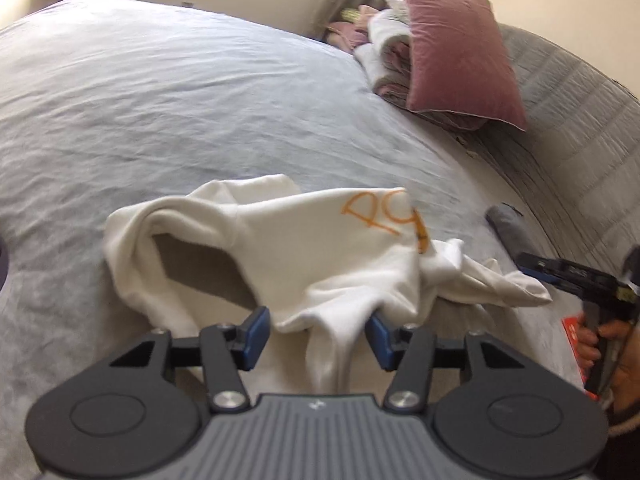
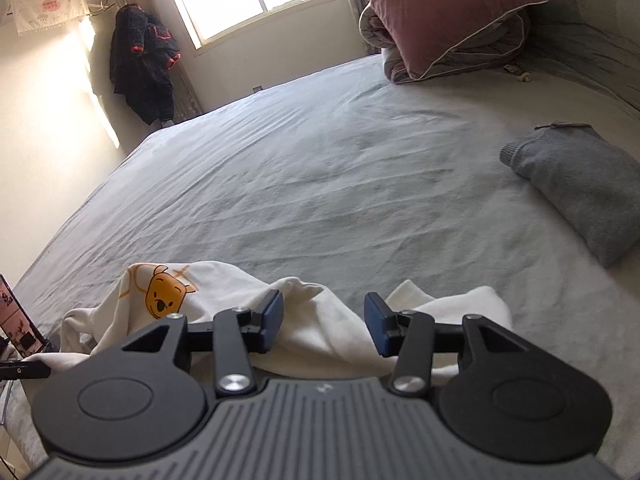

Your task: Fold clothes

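Note:
A crumpled white garment (image 1: 312,248) with orange lettering lies on the grey-blue bed sheet (image 1: 180,100). My left gripper (image 1: 318,334) stands open just over its near edge, a fold of white cloth running loose between the blue pads. In the right wrist view the same garment (image 2: 332,332) shows a yellow bear print (image 2: 164,292). My right gripper (image 2: 325,322) is open above it, its pads apart and pressing on nothing. A person's hand (image 1: 596,344) holds that right gripper at the left wrist view's right edge.
A folded grey garment (image 2: 576,188) lies on the sheet to the right. A pink pillow (image 2: 440,4) leans on rolled bedding at the head of the bed. A dark jacket (image 2: 144,60) hangs in the corner by the window. Broad sheet stretches ahead.

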The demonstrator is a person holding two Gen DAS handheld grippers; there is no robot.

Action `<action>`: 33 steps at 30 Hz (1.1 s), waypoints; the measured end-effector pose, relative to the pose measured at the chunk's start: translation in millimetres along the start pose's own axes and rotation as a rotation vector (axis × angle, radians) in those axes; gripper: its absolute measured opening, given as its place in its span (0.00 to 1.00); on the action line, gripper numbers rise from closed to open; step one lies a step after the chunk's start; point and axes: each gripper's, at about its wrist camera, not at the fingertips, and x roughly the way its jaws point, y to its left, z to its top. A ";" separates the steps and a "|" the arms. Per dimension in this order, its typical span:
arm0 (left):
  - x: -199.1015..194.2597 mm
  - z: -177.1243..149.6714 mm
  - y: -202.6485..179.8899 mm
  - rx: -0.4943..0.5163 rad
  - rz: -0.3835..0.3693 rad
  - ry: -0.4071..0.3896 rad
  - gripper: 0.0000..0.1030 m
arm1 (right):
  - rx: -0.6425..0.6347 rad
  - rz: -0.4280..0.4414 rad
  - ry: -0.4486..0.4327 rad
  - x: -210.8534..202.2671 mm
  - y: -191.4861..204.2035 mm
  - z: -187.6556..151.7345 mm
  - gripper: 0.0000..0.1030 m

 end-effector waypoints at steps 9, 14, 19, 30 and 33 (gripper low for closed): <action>2.7 40.8 -2.2 0.074 0.045 -0.012 0.70 | -0.007 0.047 0.062 37.9 26.0 5.7 0.49; 41.9 79.3 13.1 0.121 0.159 0.017 0.71 | -0.038 0.042 0.095 64.8 40.1 14.2 0.50; 93.6 110.0 38.8 0.128 0.223 0.042 0.71 | -0.057 0.037 0.130 95.4 41.4 25.0 0.50; 157.0 110.3 81.8 0.096 0.289 0.081 0.65 | -0.042 0.055 0.229 150.1 25.0 27.4 0.50; 158.2 103.8 76.1 0.142 0.291 0.082 0.61 | -0.022 0.101 0.252 153.6 27.2 23.1 0.50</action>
